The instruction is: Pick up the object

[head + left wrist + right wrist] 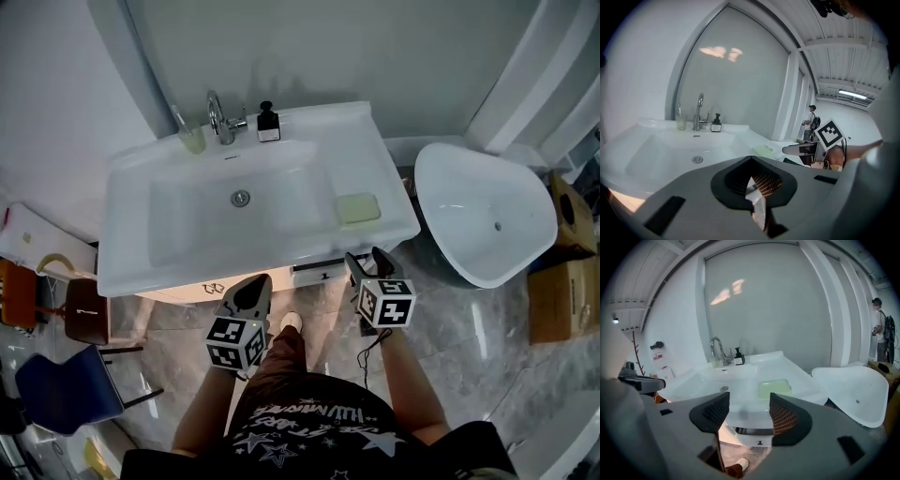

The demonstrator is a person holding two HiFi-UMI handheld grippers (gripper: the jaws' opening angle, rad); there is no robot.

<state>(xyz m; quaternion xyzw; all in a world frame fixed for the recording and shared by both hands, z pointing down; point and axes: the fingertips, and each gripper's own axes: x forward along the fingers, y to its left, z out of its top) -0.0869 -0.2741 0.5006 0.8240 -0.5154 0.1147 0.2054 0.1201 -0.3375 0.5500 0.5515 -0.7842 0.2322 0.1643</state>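
A pale green flat bar (pixel 358 207) lies on the right side of the white washbasin's counter (pixel 375 159); it also shows in the right gripper view (pixel 774 389) and the left gripper view (pixel 763 150). My right gripper (pixel 368 263) hovers just in front of the counter's front edge, short of the bar, jaws open and empty (pixel 749 414). My left gripper (pixel 255 292) is lower and to the left, below the basin's front edge. Its jaws are shut with nothing between them (pixel 757 186).
At the basin's back stand a chrome tap (pixel 217 117), a dark soap dispenser (pixel 269 123) and a glass (pixel 192 141). A loose white tub (pixel 487 216) and cardboard boxes (pixel 562 291) are to the right, chairs (pixel 66 389) to the left. A person (pixel 880 333) stands far off.
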